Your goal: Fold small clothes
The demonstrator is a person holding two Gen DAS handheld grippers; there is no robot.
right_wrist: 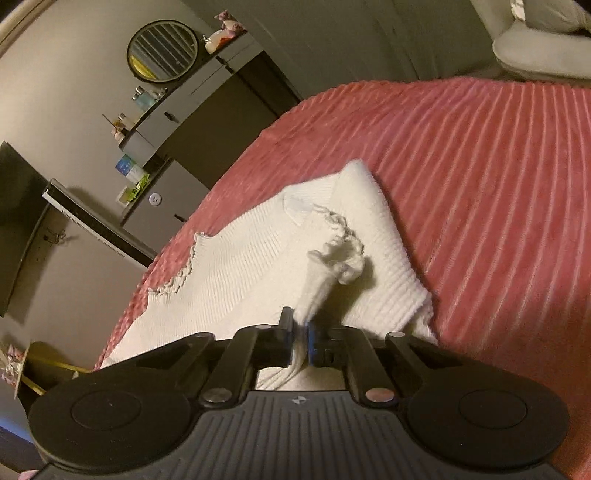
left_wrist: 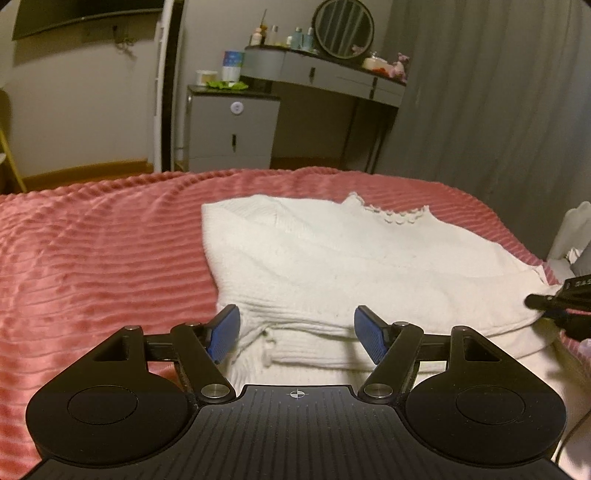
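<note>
A white knit sweater (left_wrist: 332,251) lies partly folded on the pink ribbed bedspread (left_wrist: 92,258), its crocheted neckline at the far side. My left gripper (left_wrist: 295,314) is open over the near ribbed hem, and its blue pads (left_wrist: 223,332) stand wide apart without pressing the cloth. In the right wrist view my right gripper (right_wrist: 300,325) is shut on a pinched-up strip of the sweater (right_wrist: 240,266). That strip rises from the garment to a peak with crocheted trim (right_wrist: 343,254). The right gripper's black tip (left_wrist: 554,302) also shows at the sweater's right edge in the left wrist view.
The bedspread (right_wrist: 480,184) stretches wide to the left and right of the sweater. Beyond the bed's far edge stand a grey cabinet (left_wrist: 232,129) and a dressing table (left_wrist: 325,74) with a round mirror (left_wrist: 343,27). A grey curtain (left_wrist: 498,110) hangs at the right.
</note>
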